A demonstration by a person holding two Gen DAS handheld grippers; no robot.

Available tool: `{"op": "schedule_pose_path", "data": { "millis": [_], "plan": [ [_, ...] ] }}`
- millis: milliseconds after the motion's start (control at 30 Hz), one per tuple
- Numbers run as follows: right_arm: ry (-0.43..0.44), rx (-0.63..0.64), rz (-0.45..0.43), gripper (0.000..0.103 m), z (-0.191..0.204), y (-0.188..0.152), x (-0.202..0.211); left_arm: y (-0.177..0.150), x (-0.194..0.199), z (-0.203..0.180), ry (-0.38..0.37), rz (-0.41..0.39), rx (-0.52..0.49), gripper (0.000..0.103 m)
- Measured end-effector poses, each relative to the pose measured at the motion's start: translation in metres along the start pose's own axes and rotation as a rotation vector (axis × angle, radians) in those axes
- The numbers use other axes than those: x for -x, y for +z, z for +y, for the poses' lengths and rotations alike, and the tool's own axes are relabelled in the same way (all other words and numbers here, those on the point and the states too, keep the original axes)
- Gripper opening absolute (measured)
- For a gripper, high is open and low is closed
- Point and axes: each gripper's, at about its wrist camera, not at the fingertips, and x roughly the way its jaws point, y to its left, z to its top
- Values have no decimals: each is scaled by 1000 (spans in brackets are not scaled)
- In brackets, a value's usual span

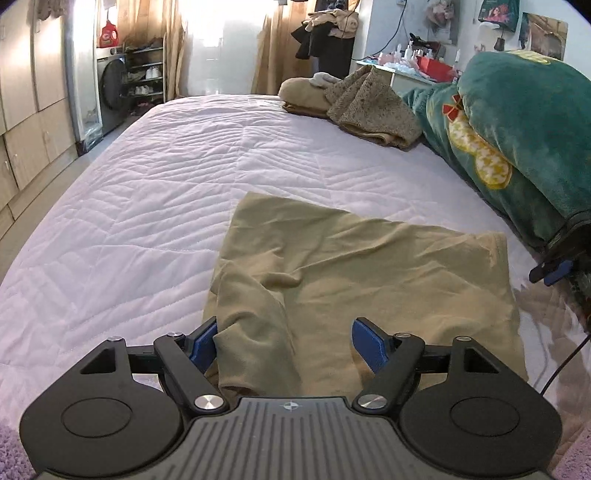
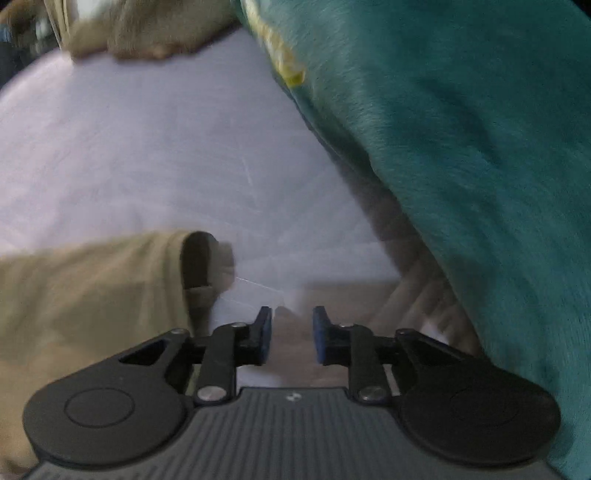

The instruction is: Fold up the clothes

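Quilted bed (image 1: pixel 147 184), left claw (image 1: pixel 284 343) over shirt (image 1: pixel 351 266)

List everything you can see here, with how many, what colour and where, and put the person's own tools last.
Shirt: one, tan, flat on the bed, near edge.
Bed cover: one, pale lilac, quilted, under everything.
Blanket: one, green with yellow and red pattern, heaped along the right side.
Folded clothes: small pile, brown and beige, far end of the bed.
Washing machine: one, dark, far left on the floor.
Detergent bottle: one, red, on top of the washing machine.
Left tool: open, over the shirt's near edge.
Right tool: open, empty, between shirt and blanket.
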Motion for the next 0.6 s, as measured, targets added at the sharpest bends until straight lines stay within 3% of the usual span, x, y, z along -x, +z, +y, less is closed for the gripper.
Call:
{"op": "schedule_pose_path", "data": {
  "millis": [100,133,167,300,400,500,600],
  "plan": [
    [86,60,-36,61,16,1,25,2,1,3,-9,7,28,77],
    [88,80,-28,84,23,0,22,4,0,4,-10,9,36,77],
    [90,99,-20,97,30,-1,19,5,-2,5,-12,11,44,77],
    [98,172,13,100,58,-5,6,8,-11,9,-41,52,108,84],
    [77,137,56,100,56,-8,-23,6,-23,8,-76,100,130,94],
    [153,37,105,100,46,-17,-39,6,-34,4,-109,121,132,101],
    [230,-18,51,103,40,-20,-42,7,-44,-1,-138,118,122,100]
  ]
}}
